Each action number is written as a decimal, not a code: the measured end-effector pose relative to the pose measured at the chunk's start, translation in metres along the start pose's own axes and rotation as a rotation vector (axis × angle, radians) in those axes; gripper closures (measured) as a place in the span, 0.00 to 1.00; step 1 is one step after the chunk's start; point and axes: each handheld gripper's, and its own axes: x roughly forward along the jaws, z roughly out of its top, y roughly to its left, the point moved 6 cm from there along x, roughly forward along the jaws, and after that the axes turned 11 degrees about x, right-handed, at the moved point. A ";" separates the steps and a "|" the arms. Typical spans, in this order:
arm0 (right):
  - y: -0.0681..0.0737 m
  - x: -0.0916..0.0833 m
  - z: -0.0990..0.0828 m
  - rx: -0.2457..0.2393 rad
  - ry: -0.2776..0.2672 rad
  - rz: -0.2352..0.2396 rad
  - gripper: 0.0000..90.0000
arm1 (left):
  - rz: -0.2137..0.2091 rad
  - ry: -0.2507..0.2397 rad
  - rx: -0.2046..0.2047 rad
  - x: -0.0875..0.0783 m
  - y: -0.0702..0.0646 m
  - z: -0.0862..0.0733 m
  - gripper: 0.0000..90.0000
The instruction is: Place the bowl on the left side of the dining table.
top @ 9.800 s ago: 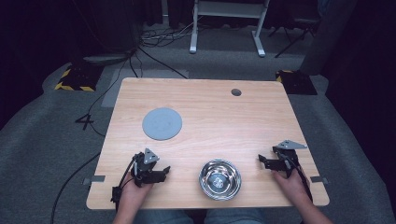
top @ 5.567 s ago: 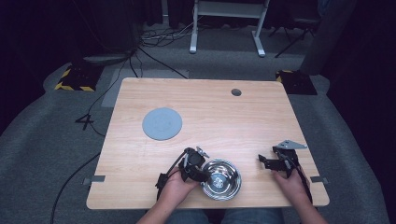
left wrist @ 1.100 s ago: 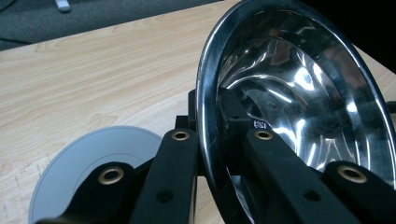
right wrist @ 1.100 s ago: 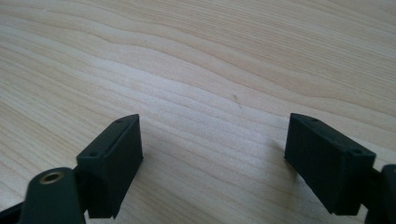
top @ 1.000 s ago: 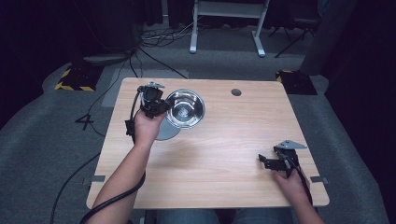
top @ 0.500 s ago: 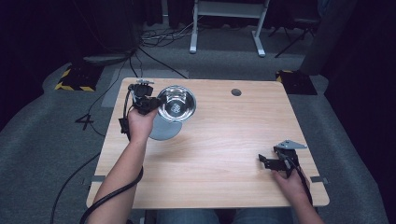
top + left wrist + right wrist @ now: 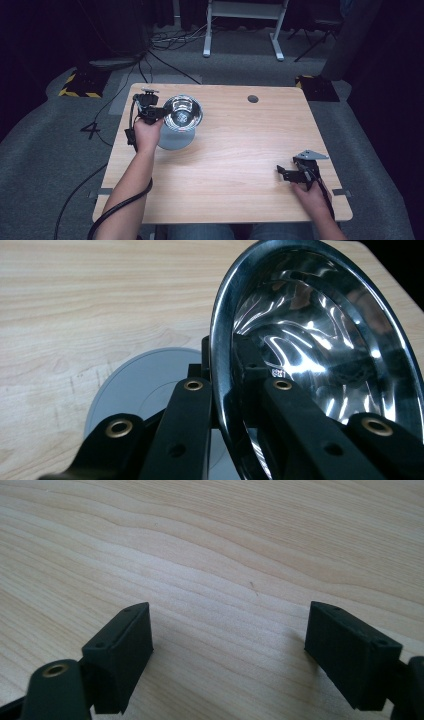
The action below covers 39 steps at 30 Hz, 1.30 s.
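A shiny steel bowl [image 7: 183,112] hangs in the air above the far left part of the table, over a flat grey round plate [image 7: 175,139]. My left gripper [image 7: 156,112] is shut on the bowl's rim, one jaw inside and one outside. In the left gripper view the steel bowl [image 7: 320,345] stands tilted on edge, with the grey plate [image 7: 142,390] below it. My right gripper [image 7: 282,172] rests low near the table's front right, open, with bare wood between its jaws. The right gripper [image 7: 227,640] holds nothing.
The wooden table [image 7: 235,150] has a small dark round hole [image 7: 253,98] near its far edge. Cables and a white desk frame lie on the grey floor beyond the table. A person's forearms reach in from the near edge.
My left gripper has carried the bowl from the front middle of the table to the far left, and it now hangs above the grey plate. The right gripper has stayed put.
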 end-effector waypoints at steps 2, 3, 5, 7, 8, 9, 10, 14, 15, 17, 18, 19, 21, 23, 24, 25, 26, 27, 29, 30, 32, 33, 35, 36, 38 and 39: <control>0.000 0.000 0.000 0.001 0.000 0.000 0.21 | 0.014 0.010 -0.002 0.002 0.005 -0.003 0.96; 0.000 0.000 0.000 0.001 0.000 0.000 0.21 | 0.014 0.017 -0.011 0.003 0.007 -0.005 0.96; 0.000 0.000 0.000 0.002 0.000 0.000 0.21 | 0.032 0.032 -0.027 0.007 0.016 -0.011 0.96; 0.000 0.000 0.000 0.000 0.000 0.000 0.21 | 0.031 0.038 -0.040 0.008 0.018 -0.014 0.96; 0.000 0.000 0.000 0.001 0.000 0.000 0.21 | 0.027 0.038 -0.063 0.010 0.020 -0.016 0.96; 0.000 0.000 0.000 0.003 0.001 0.000 0.21 | 0.033 0.046 -0.074 0.011 0.026 -0.021 0.95; 0.000 0.000 0.000 0.003 0.001 0.000 0.21 | 0.033 0.046 -0.074 0.011 0.026 -0.021 0.95; 0.000 0.000 0.000 0.002 0.001 0.001 0.21 | 0.041 0.057 -0.106 0.016 0.035 -0.030 0.96; 0.000 0.000 0.000 0.002 0.001 0.001 0.21 | 0.044 0.059 -0.111 0.017 0.037 -0.031 0.96; 0.000 0.000 0.000 0.001 0.000 0.000 0.21 | 0.040 0.069 -0.123 0.019 0.040 -0.035 0.95; 0.000 0.000 0.000 0.001 0.000 0.000 0.21 | 0.044 0.068 -0.128 0.020 0.041 -0.036 0.95; 0.000 0.000 0.000 0.002 0.001 0.001 0.21 | 0.046 0.074 -0.136 0.023 0.042 -0.039 0.96; 0.000 0.000 0.000 0.001 0.000 0.000 0.21 | 0.046 0.078 -0.138 0.024 0.043 -0.040 0.96; 0.000 0.000 0.000 0.000 0.000 0.000 0.21 | 0.038 0.092 -0.135 0.027 0.043 -0.043 0.95; 0.000 0.000 0.000 0.002 0.000 0.000 0.21 | 0.036 0.092 -0.153 0.028 0.043 -0.043 0.95; 0.000 0.000 0.000 0.001 0.000 0.001 0.21 | 0.032 0.095 -0.155 0.031 0.043 -0.045 0.96; 0.000 0.000 0.000 0.001 0.000 0.001 0.21 | 0.032 0.095 -0.155 0.031 0.043 -0.045 0.95; 0.000 0.000 0.000 0.003 0.000 0.001 0.21 | 0.039 0.096 -0.160 0.032 0.043 -0.045 0.95; 0.000 0.000 0.000 0.000 0.000 0.001 0.21 | 0.030 0.113 -0.158 0.034 0.043 -0.048 0.95; 0.000 0.000 0.000 0.000 0.000 0.001 0.21 | 0.030 0.113 -0.158 0.034 0.043 -0.048 0.95; 0.000 0.000 0.000 0.004 0.000 0.000 0.21 | 0.039 0.120 -0.146 0.036 0.044 -0.050 0.95; 0.000 0.000 0.000 0.002 0.000 0.001 0.21 | 0.035 0.120 -0.155 0.036 0.044 -0.050 0.95; 0.000 0.000 0.000 0.002 0.000 0.001 0.21 | 0.041 0.109 -0.179 0.039 0.045 -0.051 0.95; 0.000 0.000 0.000 0.000 0.000 0.000 0.21 | 0.039 0.122 -0.165 0.038 0.046 -0.052 0.95; 0.000 0.000 0.000 0.001 0.000 0.000 0.21 | 0.037 0.130 -0.165 0.039 0.046 -0.052 0.95; 0.000 0.000 0.000 0.002 0.000 0.000 0.21 | 0.032 0.130 -0.163 0.039 0.046 -0.052 0.95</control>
